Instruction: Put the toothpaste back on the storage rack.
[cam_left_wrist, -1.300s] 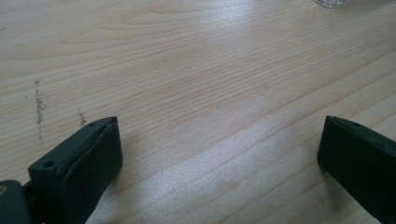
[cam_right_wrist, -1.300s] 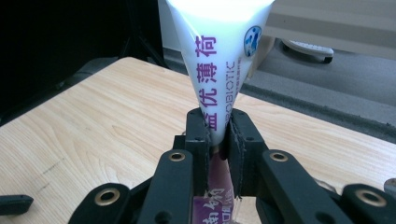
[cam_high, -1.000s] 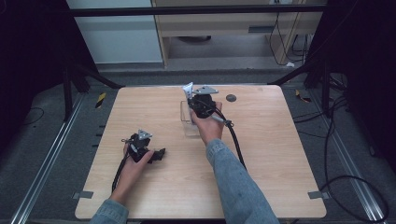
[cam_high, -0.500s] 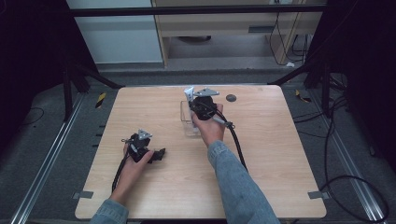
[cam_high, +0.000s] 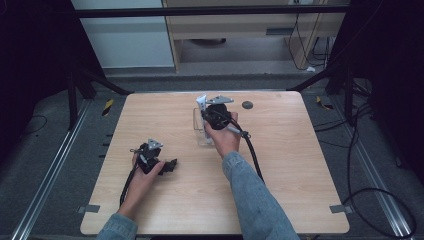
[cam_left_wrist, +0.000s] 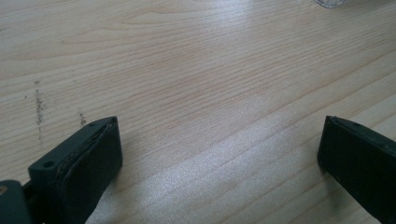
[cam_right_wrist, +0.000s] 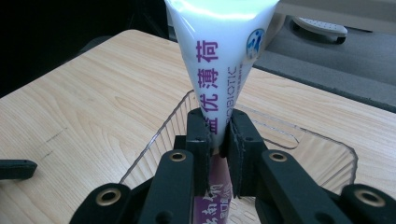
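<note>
Right gripper (cam_right_wrist: 218, 135): fingers (cam_right_wrist: 198, 135) clamped on white purple-lettered plastic tube (cam_right_wrist: 219, 60), raised slightly higher above clear plastic tray (cam_right_wrist: 327, 144); likely lifting out. Left gripper (cam_left_wrist: 219, 154): fingers wide apart, empty, unmoved on wooden table (cam_high: 150, 115).

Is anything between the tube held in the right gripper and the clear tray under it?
Nothing visible. The right gripper is shut on the white tube, holding it over the clear tray. The tray part in view looks empty. The left gripper rests open on the table, well clear of it.
</note>
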